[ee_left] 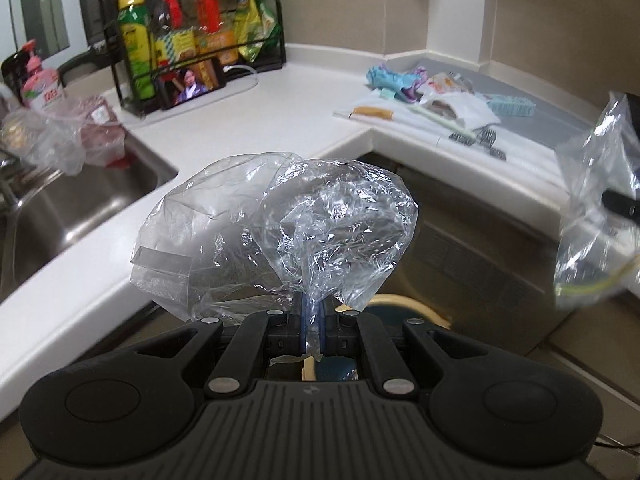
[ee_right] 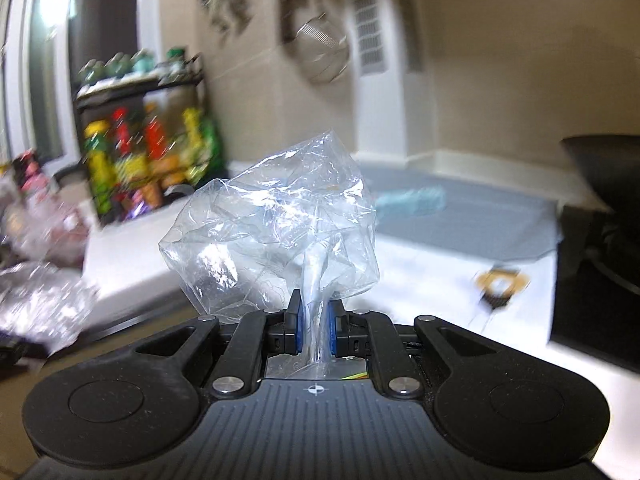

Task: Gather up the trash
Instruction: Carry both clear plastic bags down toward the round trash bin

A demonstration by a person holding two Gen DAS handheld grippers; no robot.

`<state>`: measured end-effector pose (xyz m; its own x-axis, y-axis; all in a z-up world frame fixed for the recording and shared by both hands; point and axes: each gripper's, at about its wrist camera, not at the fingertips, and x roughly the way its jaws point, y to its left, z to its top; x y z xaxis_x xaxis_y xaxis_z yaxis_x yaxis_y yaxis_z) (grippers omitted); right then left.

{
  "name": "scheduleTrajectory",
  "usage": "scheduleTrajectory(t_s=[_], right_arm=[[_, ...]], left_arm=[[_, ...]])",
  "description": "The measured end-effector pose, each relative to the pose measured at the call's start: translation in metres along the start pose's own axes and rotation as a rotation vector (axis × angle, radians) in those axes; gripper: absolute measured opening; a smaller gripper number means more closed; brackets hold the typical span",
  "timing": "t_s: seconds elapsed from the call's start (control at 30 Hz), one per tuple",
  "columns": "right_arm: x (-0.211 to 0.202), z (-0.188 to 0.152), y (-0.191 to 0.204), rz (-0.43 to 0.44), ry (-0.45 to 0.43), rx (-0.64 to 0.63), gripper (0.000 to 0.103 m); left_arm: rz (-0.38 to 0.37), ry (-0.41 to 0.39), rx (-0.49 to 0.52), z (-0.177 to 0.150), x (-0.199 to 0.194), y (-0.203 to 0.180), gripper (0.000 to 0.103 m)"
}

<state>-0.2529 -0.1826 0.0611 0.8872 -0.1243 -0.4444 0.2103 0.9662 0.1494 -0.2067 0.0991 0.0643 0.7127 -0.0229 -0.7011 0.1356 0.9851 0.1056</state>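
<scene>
Both jaws clamped on clear plastic bags; sink only in left view.

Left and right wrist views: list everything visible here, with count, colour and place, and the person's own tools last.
crumpled clear plastic bag: one, transparent, pinched in the left claw.
second crumpled clear plastic bag: one, transparent, pinched in the right claw.
white L-shaped countertop: one, wraps the corner.
stainless steel sink: one, silver, far left.
black wire rack of bottles and packets: one, back of the counter.
pink soap pump bottle: one, beside the sink.
pile of wrappers and scraps: several, mixed colours, right counter.
left claw: black, shut.
right claw: black, shut.
</scene>
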Motion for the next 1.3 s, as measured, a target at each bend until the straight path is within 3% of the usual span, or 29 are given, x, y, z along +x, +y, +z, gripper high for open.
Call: scheduleTrajectory(t_s=[0.33, 1.3], right_arm=[[0.003, -0.038, 0.058, 0.100, 0.182, -0.057, 0.013], [0.012, -0.048, 0.065, 0.080, 0.247, -0.050, 0.013]], left_arm=[[-0.001, 0.000, 0.026, -0.025, -0.002, -0.005, 0.006], [-0.006, 0.035, 0.062, -0.032, 0.012, -0.015, 0.006]])
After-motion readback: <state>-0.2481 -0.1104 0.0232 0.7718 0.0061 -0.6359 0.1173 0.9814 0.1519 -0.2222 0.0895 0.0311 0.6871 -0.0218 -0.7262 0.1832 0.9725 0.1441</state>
